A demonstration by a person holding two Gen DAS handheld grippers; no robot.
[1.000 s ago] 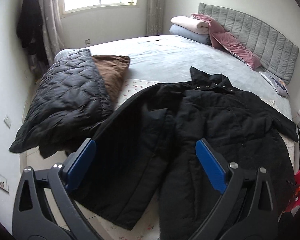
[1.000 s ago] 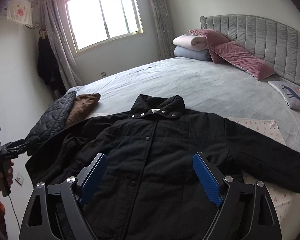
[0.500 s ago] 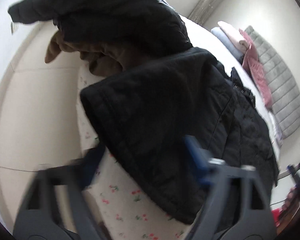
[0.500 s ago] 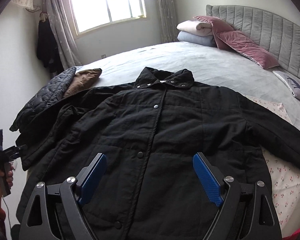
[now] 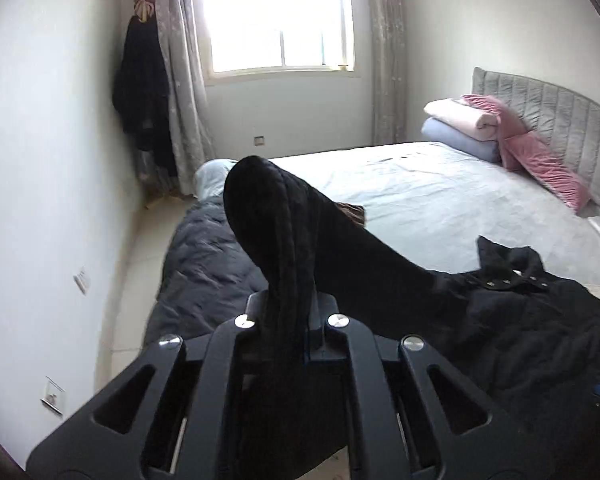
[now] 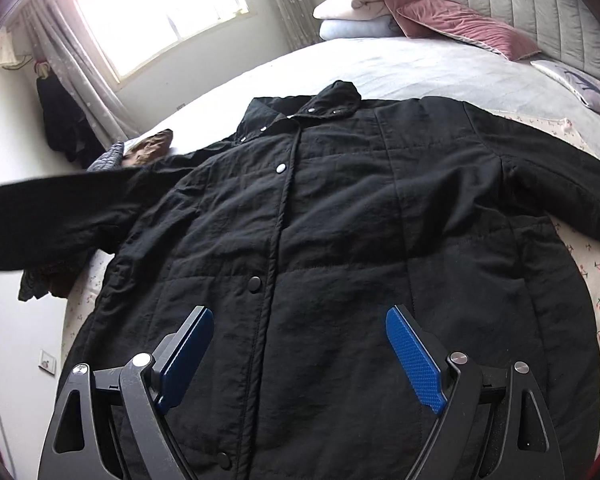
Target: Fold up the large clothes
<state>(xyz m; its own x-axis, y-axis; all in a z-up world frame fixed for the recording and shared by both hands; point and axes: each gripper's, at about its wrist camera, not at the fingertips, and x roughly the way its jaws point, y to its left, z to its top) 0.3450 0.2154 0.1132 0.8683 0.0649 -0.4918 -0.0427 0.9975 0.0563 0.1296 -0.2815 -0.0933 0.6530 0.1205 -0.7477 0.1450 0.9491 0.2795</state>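
Note:
A large black padded coat (image 6: pixel 340 240) lies face up and buttoned on the bed (image 5: pixel 440 196), collar (image 6: pixel 332 100) toward the window. My left gripper (image 5: pixel 292 308) is closing its jaws tight on the cuff of the coat's left sleeve (image 5: pixel 284 240), which bulges out past the fingers and hangs lifted off the bed. In the right wrist view that sleeve (image 6: pixel 52 208) stretches out blurred to the left. My right gripper (image 6: pixel 300 344) stands open, low over the coat's lower front, with nothing between its blue pads (image 6: pixel 414 356).
A dark quilted jacket (image 5: pixel 204 256) and a brown garment (image 6: pixel 152 144) lie at the bed's left edge. Folded blankets (image 5: pixel 460 120) and pink cushions (image 5: pixel 540 160) sit by the grey headboard (image 5: pixel 560 112). Dark clothes (image 5: pixel 140 92) hang beside the window. Tiled floor (image 5: pixel 140 264) runs along the left.
My left gripper went from wide open to shut on the sleeve cuff and lifted it. My right gripper dropped closer to the coat's front, still open.

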